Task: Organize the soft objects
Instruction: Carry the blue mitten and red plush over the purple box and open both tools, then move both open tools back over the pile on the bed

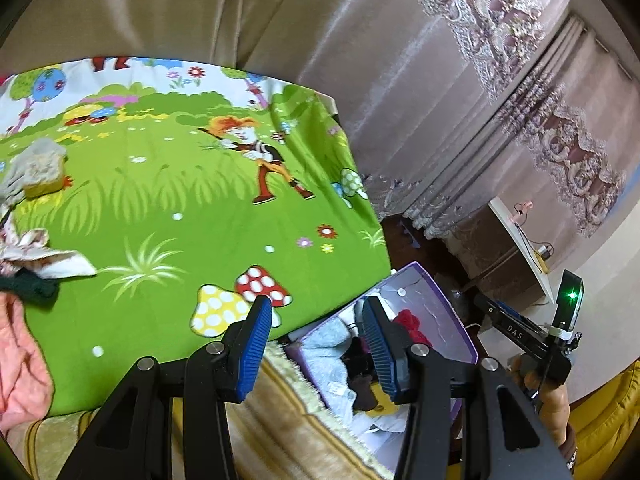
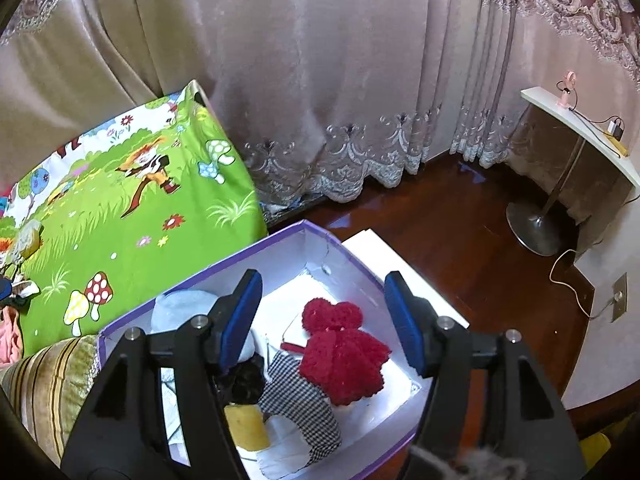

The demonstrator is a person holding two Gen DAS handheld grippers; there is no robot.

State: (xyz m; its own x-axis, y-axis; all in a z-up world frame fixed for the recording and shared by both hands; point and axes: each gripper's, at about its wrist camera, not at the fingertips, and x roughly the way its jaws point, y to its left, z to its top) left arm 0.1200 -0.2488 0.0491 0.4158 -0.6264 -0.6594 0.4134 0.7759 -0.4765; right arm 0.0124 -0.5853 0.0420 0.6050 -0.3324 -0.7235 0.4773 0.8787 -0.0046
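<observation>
Here, a worktop (image 1: 168, 208) under a bright green cartoon cloth (image 2: 132, 216) printed with mushrooms, flowers and a running figure. On the cloth at its far left edge: a grey-and-yellow soft lump (image 1: 40, 168), a crumpled floral fabric (image 1: 36, 256), a dark green knit piece (image 1: 28, 286) and a pink garment (image 1: 20, 356), close together. Beside the worktop's right edge, a purple-rimmed box (image 2: 280, 236) with white lining, standing against a striped gold cushion (image 2: 44, 384). Inside the box: a red fluffy knit item (image 2: 340, 352), a black-and-white checked cloth (image 2: 304, 408), a yellow piece (image 2: 246, 426), a pale blue towel (image 2: 180, 308), something black beneath. Room: dark polished wood floor (image 2: 460, 248), long beige and mauve curtains (image 2: 320, 80) with lace hems, a white shelf (image 2: 580, 128) on a metal stand. Left tongs (image 1: 316, 344) apart, nothing between them, over the worktop's edge and box. Right tongs (image 2: 324, 320) apart above the red knit item, not touching it.
</observation>
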